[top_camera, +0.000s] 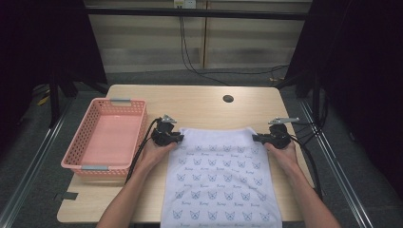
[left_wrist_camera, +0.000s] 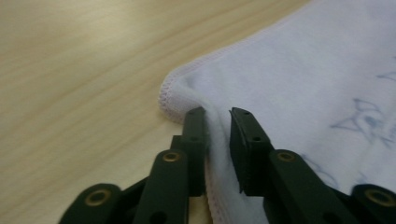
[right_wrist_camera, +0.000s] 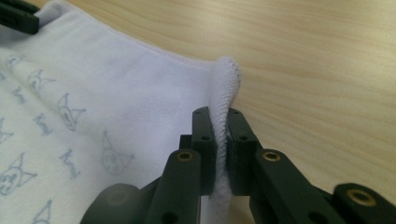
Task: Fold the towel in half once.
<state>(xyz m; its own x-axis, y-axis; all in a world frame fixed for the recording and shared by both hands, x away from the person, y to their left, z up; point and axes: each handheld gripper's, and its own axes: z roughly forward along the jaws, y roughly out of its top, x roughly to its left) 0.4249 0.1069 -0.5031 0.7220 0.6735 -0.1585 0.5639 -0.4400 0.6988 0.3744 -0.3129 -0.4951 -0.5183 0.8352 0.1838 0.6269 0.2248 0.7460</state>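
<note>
A white cloth (top_camera: pixel 221 178) lay flat on the worktop (top_camera: pixel 199 102) beside a pink basket (top_camera: pixel 107 137). The right tool (right_wrist_camera: pixel 221 123) was clamped on one far corner. The left tool (left_wrist_camera: pixel 217 114) straddled the other corner, not fully pinched.

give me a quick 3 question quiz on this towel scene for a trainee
1. True or false: the pink plastic basket on the light wooden table holds a folded towel.
2. Which part of the white towel with a blue cat-face print does the right gripper pinch? A) far corner B) middle C) near hem
3. Fill in: the left gripper sits at the towel's far ____ corner, on the basket's side.

Key:
1. False; the basket is empty.
2. A; the right gripper's fingers squeeze the bunched corner hem.
3. Left; cloth lies between its fingers, though a slight gap shows on one side.
</note>
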